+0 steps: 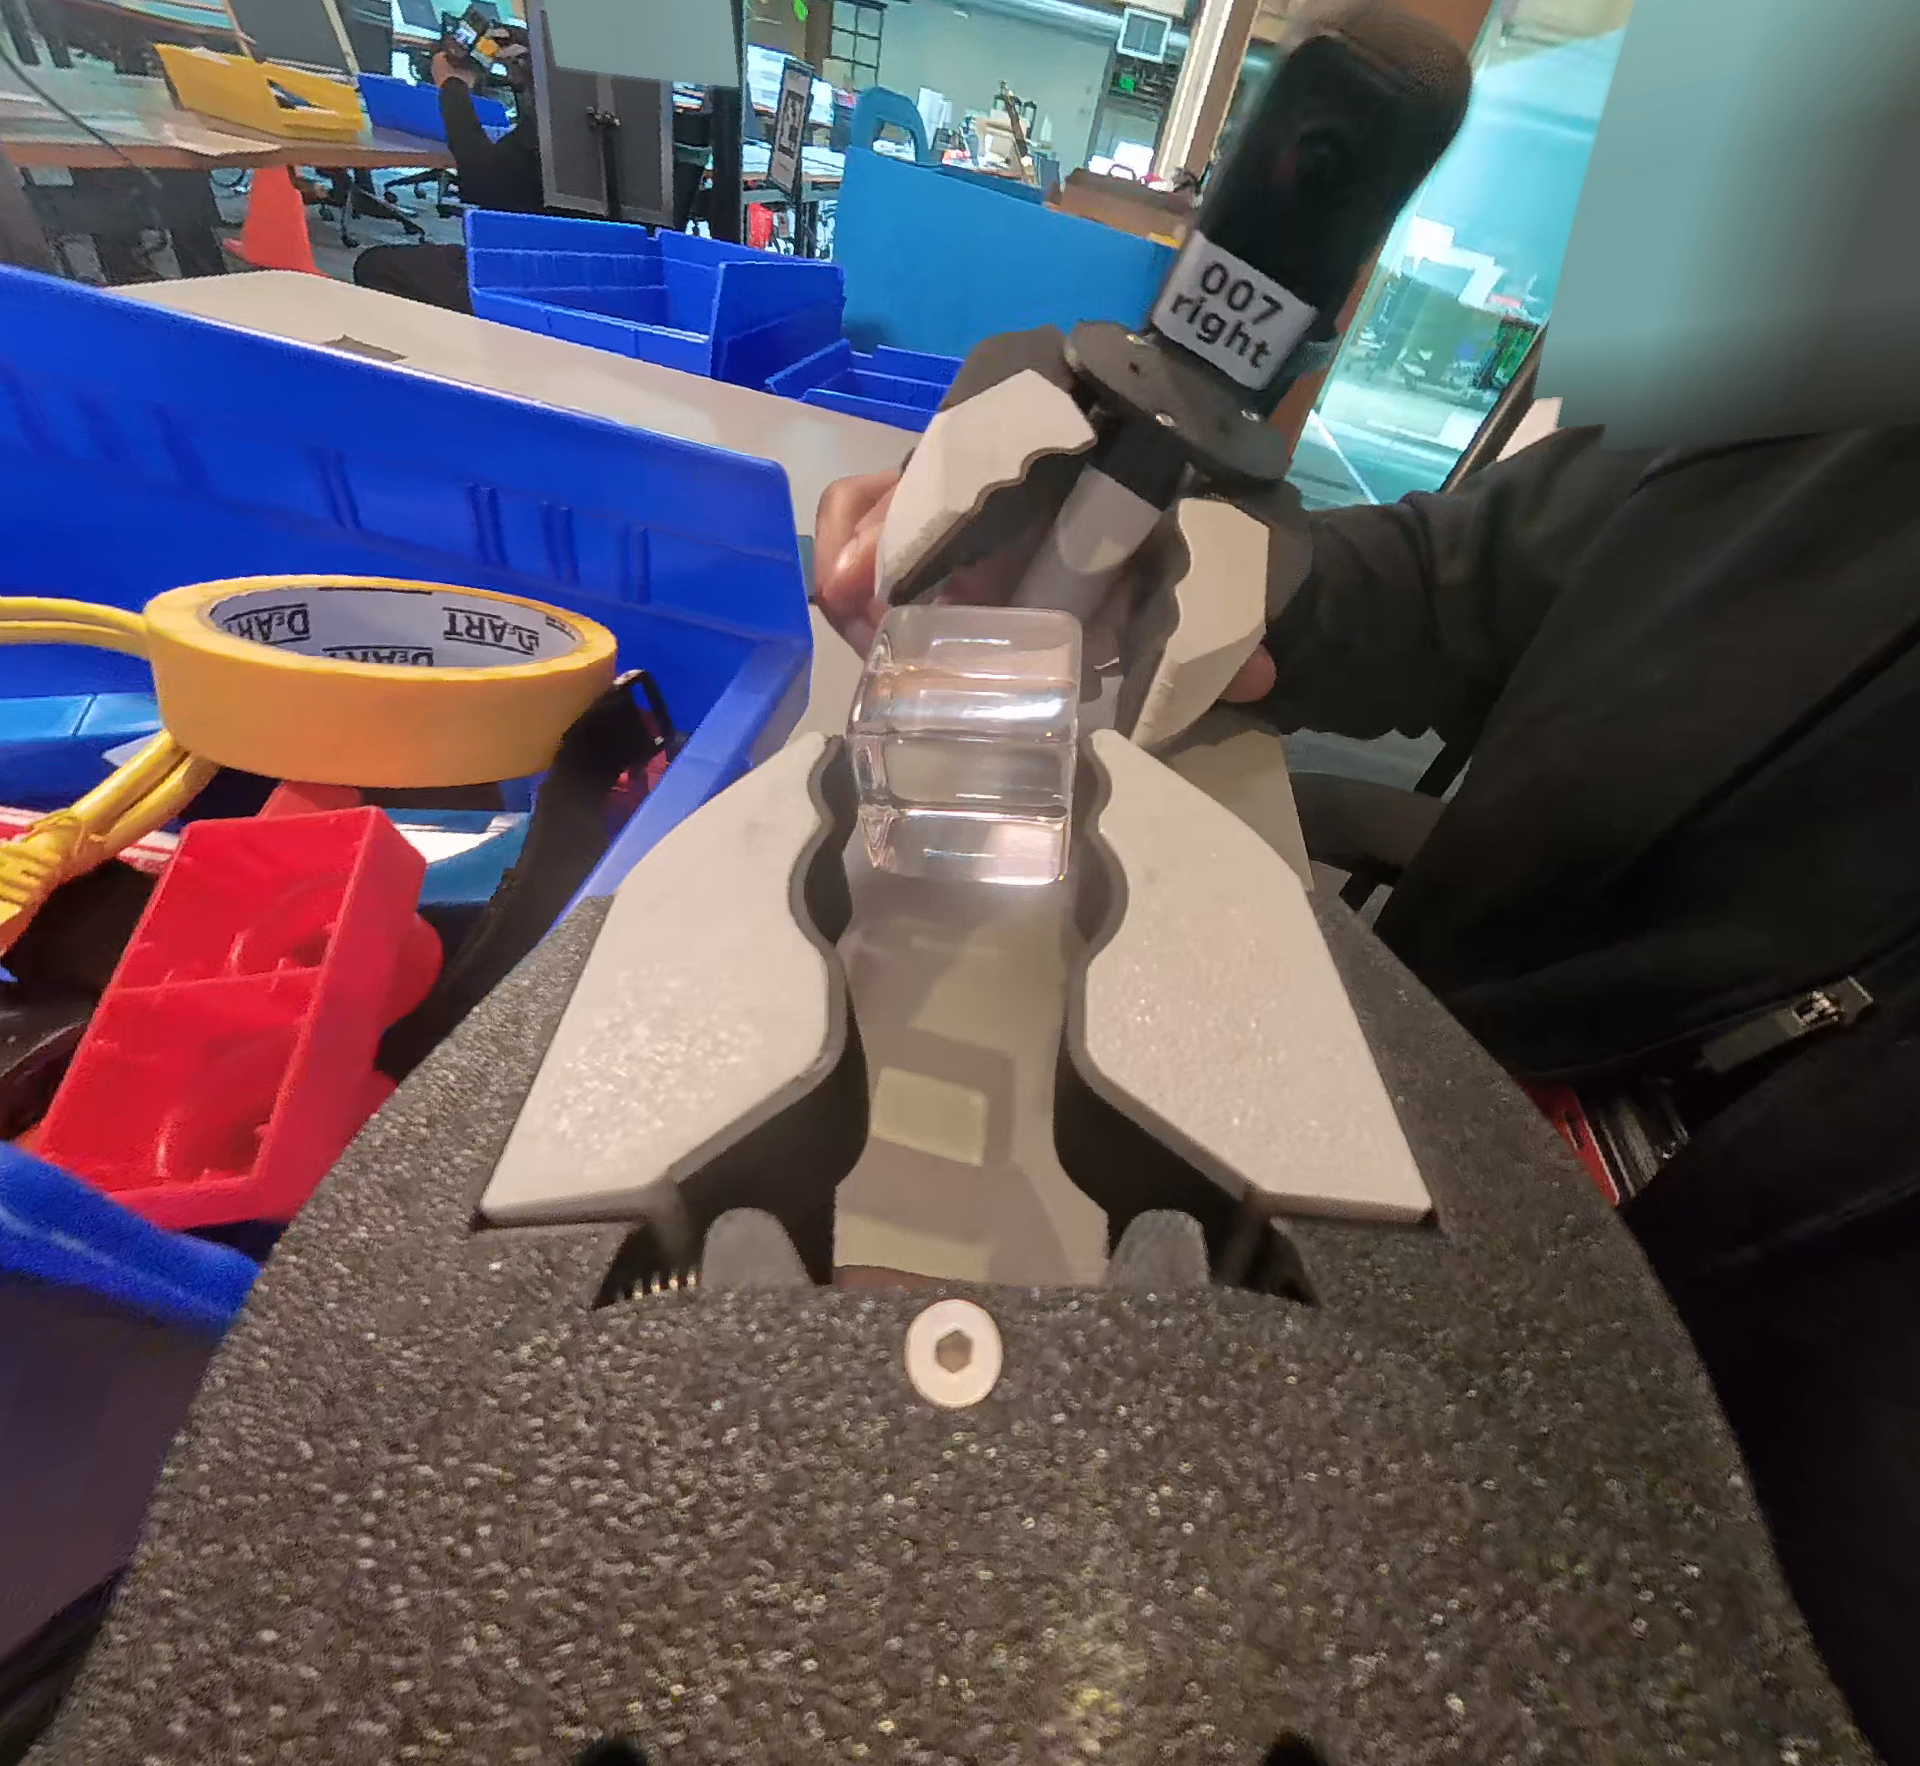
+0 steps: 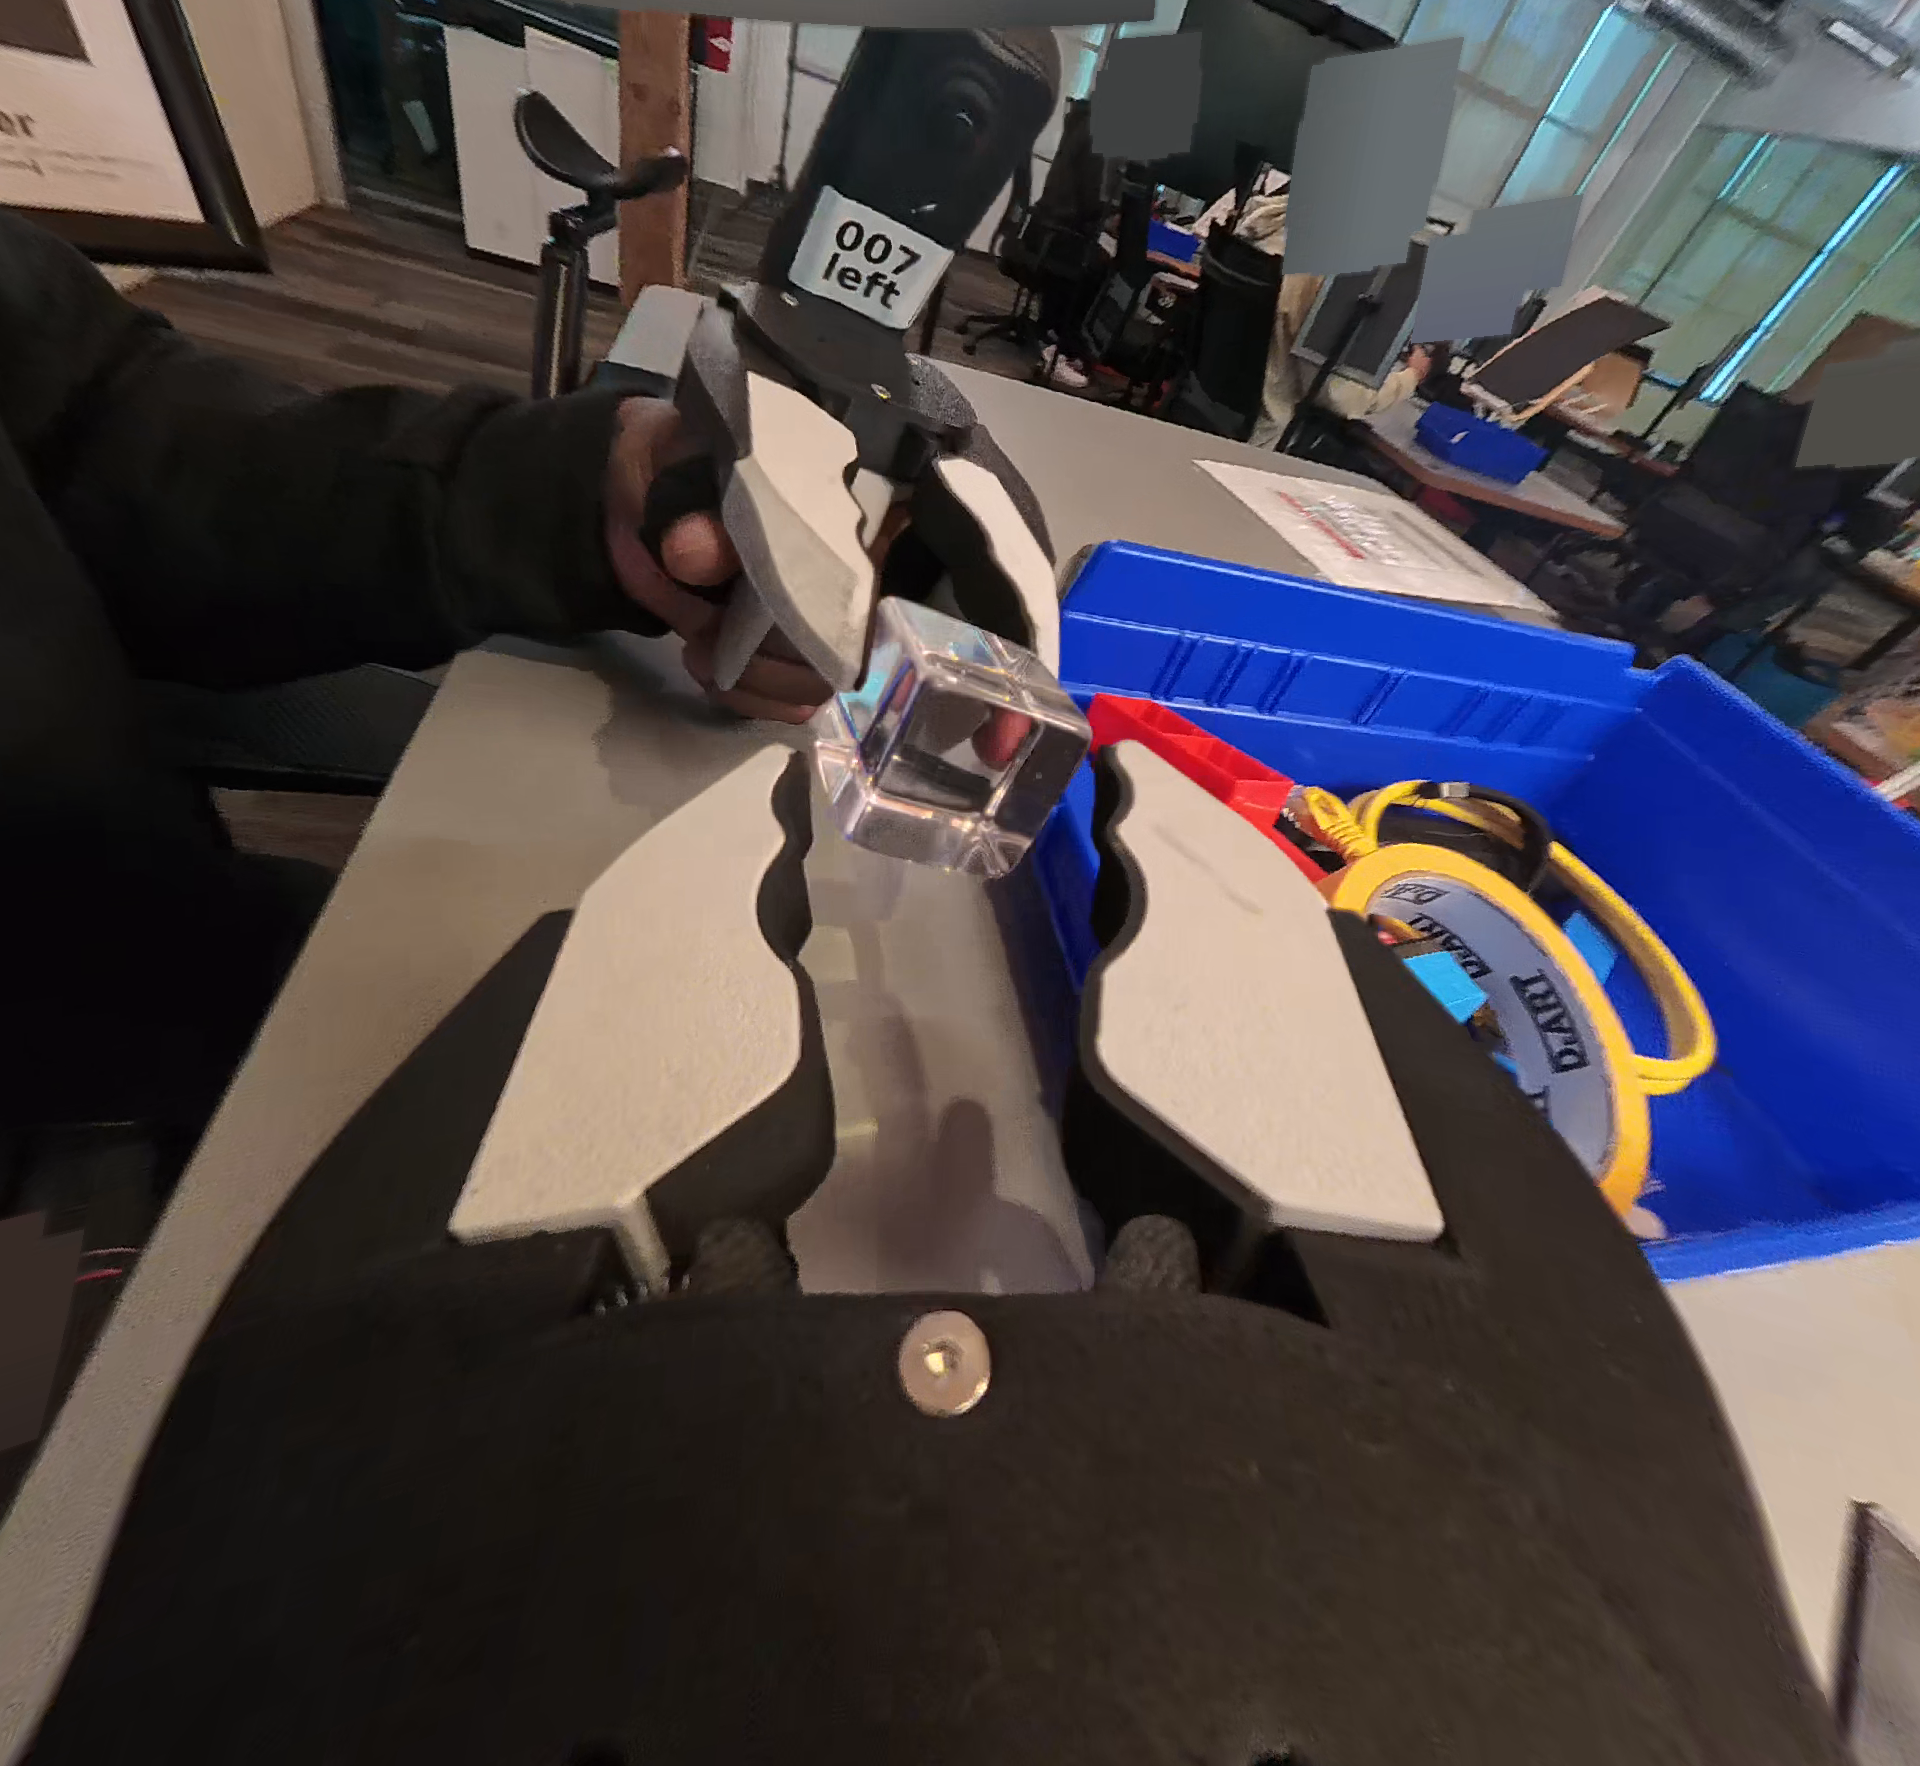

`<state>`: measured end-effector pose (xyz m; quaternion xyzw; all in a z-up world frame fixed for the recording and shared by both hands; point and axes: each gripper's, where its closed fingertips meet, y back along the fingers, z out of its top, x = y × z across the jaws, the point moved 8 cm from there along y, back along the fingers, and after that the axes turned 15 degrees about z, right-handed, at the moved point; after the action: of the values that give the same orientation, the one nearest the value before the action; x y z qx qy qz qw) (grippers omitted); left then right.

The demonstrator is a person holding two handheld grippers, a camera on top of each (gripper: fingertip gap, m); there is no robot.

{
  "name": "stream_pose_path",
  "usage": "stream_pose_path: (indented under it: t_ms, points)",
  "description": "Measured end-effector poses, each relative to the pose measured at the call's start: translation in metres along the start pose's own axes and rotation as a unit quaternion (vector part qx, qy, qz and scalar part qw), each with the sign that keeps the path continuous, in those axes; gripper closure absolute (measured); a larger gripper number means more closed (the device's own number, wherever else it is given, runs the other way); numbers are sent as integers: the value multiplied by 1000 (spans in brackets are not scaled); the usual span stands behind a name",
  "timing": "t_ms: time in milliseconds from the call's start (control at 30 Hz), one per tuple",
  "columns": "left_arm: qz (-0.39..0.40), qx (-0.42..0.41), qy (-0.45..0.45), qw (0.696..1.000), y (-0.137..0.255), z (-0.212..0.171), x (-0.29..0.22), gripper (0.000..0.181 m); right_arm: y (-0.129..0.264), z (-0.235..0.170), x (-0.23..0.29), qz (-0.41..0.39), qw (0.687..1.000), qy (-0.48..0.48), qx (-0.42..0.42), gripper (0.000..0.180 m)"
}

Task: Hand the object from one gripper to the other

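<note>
Grey worktop (image 2: 499, 812) carries a blue bin (image 2: 1558, 708) along its edge. I'm doing the pass over the bare strip beside the bin, probably so a dropped piece lands on the flat and not in the clutter.

Bin is full of spare stuff: yellow tape roll (image 1: 384, 677) on top, red plastic block (image 1: 249, 999), yellow cable (image 2: 1662, 1010). None of it is touching the exchange.

Left gripper (image 1: 961, 781) is clenched on the clear cube (image 1: 966, 750), fingertips (image 1: 1132, 781) pressing two opposite faces. It's held right at the tips, so most of the cube sticks out forward. That looks deliberate: it leaves free faces for the other side to take.

Right gripper (image 2: 945, 771) faces it head-on, fingers spread wide, nothing in them. From the right wrist view the cube (image 2: 951, 750) sits at or just past the mouth of those fingertips; I can't tell if either one touches it yet.

My read: mid-handoff, receiver lined up, not yet closed. Next I'd ease right forward to straddle the free faces, close, then release left. Risk: smooth clear faces and a tip-only pinch could let the cube twist.
</note>
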<state>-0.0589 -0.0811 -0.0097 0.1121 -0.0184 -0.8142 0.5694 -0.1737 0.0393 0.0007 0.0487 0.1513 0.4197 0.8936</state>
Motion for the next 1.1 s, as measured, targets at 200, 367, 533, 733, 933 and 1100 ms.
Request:
stream_pose_path:
  t_ms: [200, 367, 533, 733, 933, 1100]
  points:
    - [-25, 3, 52, 998, 2, 0, 2, 140, -5, -3, 7, -43, 992, 106, 44, 121]
    - [-60, 22, 86, 994, 0, -4, 0, 140, -11, -7, 14, -62, 978, 185, 79, 120]
    - [-76, 45, 85, 992, -5, -8, -5, 140, -14, -10, 20, -53, 970, 217, 90, 127]
    - [-52, 31, 47, 997, -5, -6, -7, 137, -12, -8, 16, -44, 979, 180, 80, 133]
    - [-16, -49, -41, 998, 3, 5, -14, 123, -5, -4, 7, -23, 995, 88, 34, 138]
    - [-4, -67, -74, 995, 6, 7, -16, 126, -3, -2, 4, 1, 1000, 30, 7, 138]
